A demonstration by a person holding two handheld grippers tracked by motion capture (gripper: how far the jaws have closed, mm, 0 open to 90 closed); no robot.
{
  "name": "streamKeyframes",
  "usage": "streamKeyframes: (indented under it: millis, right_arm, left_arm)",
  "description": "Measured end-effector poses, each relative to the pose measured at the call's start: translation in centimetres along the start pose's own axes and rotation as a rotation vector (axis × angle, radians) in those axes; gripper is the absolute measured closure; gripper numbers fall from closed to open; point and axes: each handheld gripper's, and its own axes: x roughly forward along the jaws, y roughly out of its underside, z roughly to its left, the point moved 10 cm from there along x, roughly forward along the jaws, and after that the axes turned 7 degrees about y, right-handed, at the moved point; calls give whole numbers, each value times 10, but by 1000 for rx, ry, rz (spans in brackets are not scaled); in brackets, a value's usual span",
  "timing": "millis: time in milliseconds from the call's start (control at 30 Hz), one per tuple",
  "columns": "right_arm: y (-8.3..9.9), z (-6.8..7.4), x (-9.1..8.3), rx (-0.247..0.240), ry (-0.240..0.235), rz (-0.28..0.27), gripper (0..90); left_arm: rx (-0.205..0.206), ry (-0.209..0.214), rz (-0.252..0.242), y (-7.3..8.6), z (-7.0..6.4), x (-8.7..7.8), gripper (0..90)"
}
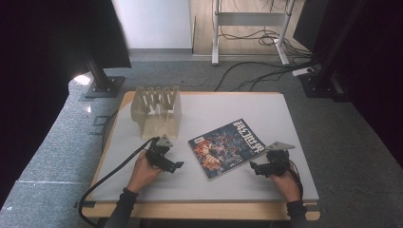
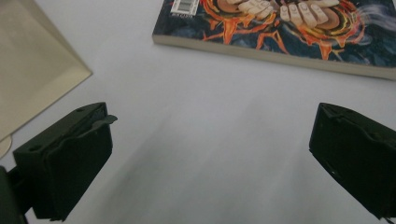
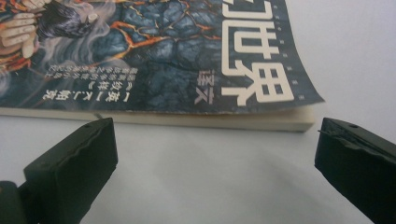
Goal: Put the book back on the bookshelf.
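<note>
A paperback book with a dark blue and orange cover lies flat near the middle of the white table. My left gripper rests low on the table just left of the book, open, with bare table between its jaws. In the left gripper view the book's edge lies ahead, beyond the gripper. My right gripper sits at the book's right corner, open. In the right gripper view the book's page edge runs just past the gripper, with large white characters on the cover.
A beige slotted wooden rack stands at the table's back left; its side shows in the left gripper view. Black stands, cables and a desk frame sit on the grey floor beyond the table.
</note>
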Motion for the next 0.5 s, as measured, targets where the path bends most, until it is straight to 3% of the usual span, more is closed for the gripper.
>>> streamKeyframes:
  millis: [500]
  right_arm:
    - [-17,0,9,-11,-16,-23,0]
  left_arm:
    - [55,-2,33,-35,-1,25,0]
